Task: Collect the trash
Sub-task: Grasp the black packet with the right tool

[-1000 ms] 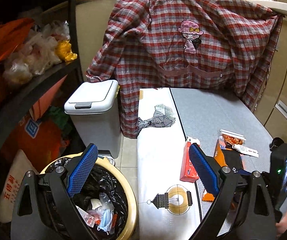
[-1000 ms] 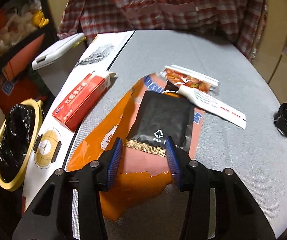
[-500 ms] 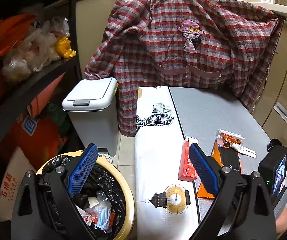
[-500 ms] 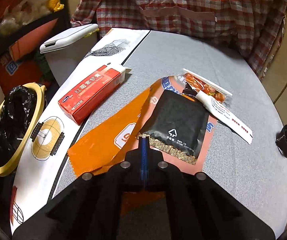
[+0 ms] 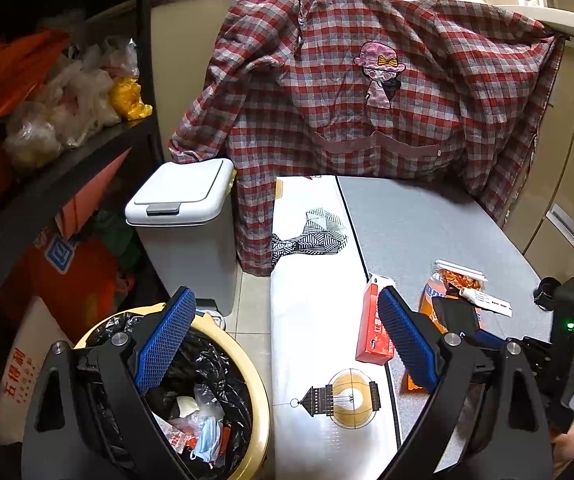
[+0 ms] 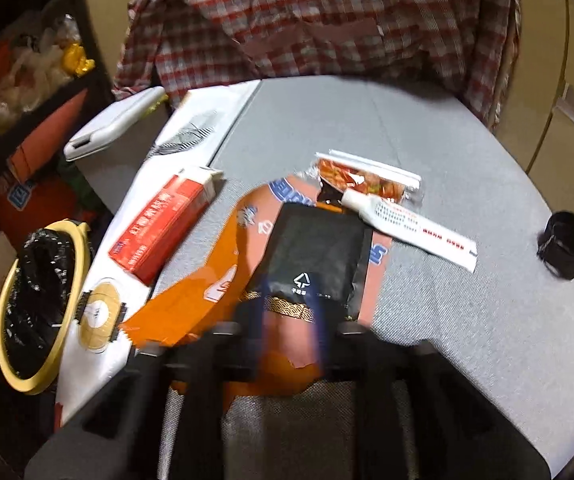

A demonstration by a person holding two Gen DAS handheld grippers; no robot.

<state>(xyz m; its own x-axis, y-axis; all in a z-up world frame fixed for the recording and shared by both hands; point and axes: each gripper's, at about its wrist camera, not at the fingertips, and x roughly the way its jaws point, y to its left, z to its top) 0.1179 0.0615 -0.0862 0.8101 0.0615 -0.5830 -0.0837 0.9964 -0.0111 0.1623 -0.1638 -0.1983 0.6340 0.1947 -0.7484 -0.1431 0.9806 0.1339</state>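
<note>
Right claw (image 6: 289, 312) blurred, grip on orange wrapper (image 6: 191, 308) unclear; left claw (image 5: 283, 344) agape; next, carry to bin (image 6: 39, 304) lower left.

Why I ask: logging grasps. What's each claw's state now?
Left claw: open, empty.
Right claw: blurred over the orange wrapper; cannot tell.

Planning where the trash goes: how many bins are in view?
2. A white lidded bin stands on the floor left of the table; a yellow-rimmed bin with a black liner sits nearer, under the left gripper. Others may be hidden.
</note>
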